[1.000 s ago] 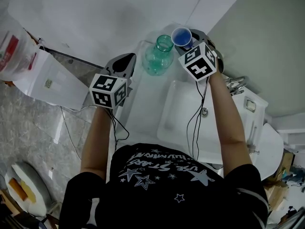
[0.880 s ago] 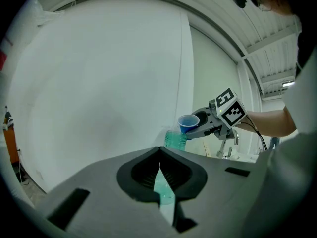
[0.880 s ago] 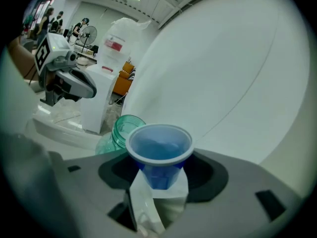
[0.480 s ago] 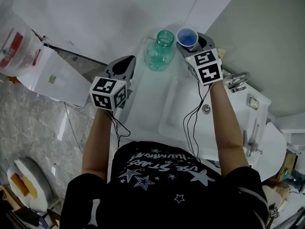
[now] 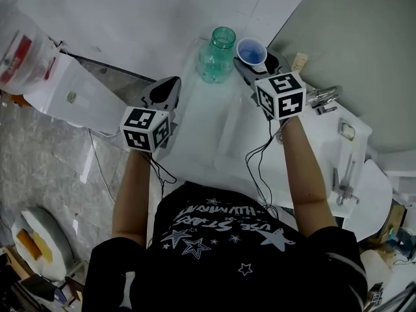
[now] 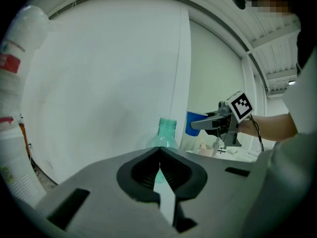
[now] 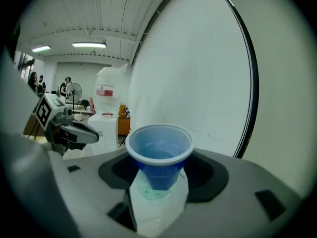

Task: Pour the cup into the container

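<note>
A blue plastic cup with clear liquid in it stands upright between the jaws of my right gripper, which is shut on its lower part. The cup fills the middle of the right gripper view, and my right gripper grips it below the rim. A green glass bottle with an open mouth stands on the white counter just left of the cup. Its neck rises beyond my left gripper. My left gripper is shut and empty, nearer and to the left of the bottle.
A white sink basin lies under my right arm, with a chrome tap at its right. A white wall rises behind the bottle. A white plastic bag hangs at the far left, over a marbled floor.
The whole view has shifted slightly. The right gripper keeps the cup upright just right of the bottle. The left gripper has kept its place.
</note>
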`<state>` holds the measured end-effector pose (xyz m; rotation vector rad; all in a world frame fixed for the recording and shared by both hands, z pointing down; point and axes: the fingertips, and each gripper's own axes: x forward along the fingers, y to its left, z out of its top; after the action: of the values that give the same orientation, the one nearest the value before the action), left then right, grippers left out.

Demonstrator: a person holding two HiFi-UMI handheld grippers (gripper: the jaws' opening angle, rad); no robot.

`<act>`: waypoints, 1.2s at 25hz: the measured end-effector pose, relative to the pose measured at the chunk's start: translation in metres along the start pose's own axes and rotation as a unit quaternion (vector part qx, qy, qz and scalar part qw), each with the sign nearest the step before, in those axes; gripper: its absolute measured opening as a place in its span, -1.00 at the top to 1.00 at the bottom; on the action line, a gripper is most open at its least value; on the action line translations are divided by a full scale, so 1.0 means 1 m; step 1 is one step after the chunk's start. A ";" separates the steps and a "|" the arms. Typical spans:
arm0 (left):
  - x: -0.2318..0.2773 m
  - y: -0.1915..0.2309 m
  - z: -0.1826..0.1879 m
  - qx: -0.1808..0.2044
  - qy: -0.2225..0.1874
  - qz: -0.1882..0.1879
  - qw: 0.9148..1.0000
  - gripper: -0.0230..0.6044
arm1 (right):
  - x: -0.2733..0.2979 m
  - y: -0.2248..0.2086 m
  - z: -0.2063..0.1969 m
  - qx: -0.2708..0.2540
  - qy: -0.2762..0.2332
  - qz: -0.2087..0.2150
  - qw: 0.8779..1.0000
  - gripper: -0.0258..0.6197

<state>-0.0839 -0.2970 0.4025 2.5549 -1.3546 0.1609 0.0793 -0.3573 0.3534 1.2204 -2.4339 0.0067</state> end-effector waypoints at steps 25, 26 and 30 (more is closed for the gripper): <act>-0.039 0.022 -0.087 -0.054 0.071 0.041 0.995 0.89 | 0.050 0.144 -0.105 0.010 0.027 0.128 0.991 0.06; -0.039 0.023 -0.090 -0.056 0.074 0.040 0.995 0.89 | 0.054 0.147 -0.108 0.011 0.028 0.129 0.991 0.06; -0.035 0.031 -0.101 -0.058 0.087 0.032 0.994 0.89 | 0.069 0.155 -0.120 0.014 0.040 0.128 0.991 0.06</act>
<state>-0.1269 -0.2589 0.4975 2.3448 -1.3380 0.3014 -0.0333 -0.2925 0.5161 0.8941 -2.5096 0.1605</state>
